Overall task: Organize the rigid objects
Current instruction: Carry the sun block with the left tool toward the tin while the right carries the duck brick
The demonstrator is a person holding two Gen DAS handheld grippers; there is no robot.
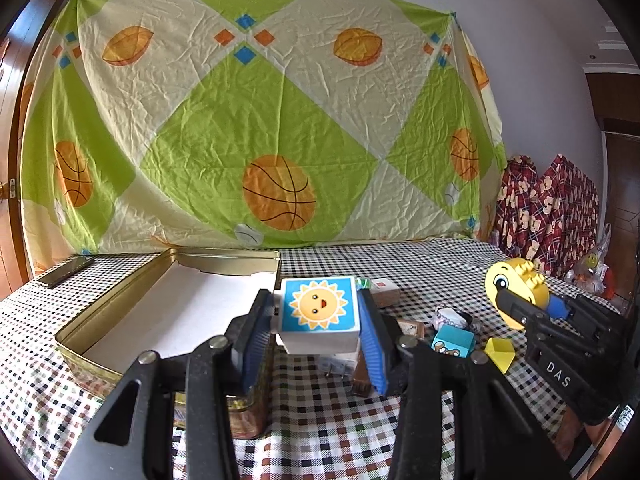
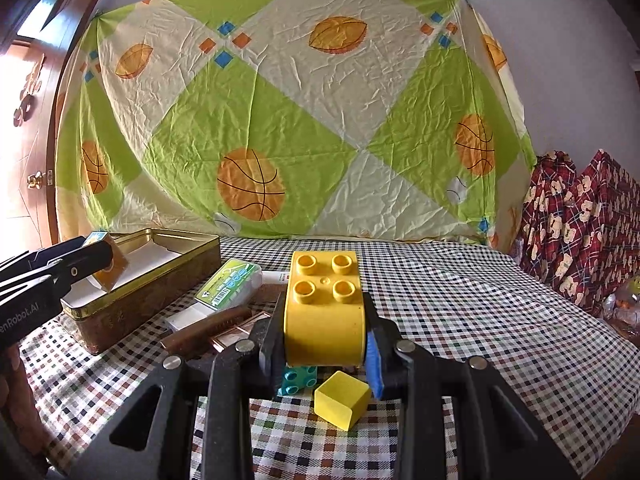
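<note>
— Where are our two pieces right now?

— We've got the sun block pinched between the jaws of the left gripper, held in the air just beside the right-hand wall of the tin. The right gripper is squeezing the yellow brick, lifted over the checked tablecloth, well apart from the tin.

— How far along are we?

— Early, we'd judge. The part of the tin's white floor we can see is bare, so nothing visible has gone in yet. Both held pieces need placing, then the loose pile.

— What do we count on the cloth?

— One tin. One small yellow cube, one teal brick under the yellow one, one green-and-white box, one brown comb. The left view adds one blue bear block. A few other small things lie among them, too tangled for us to name.
</note>
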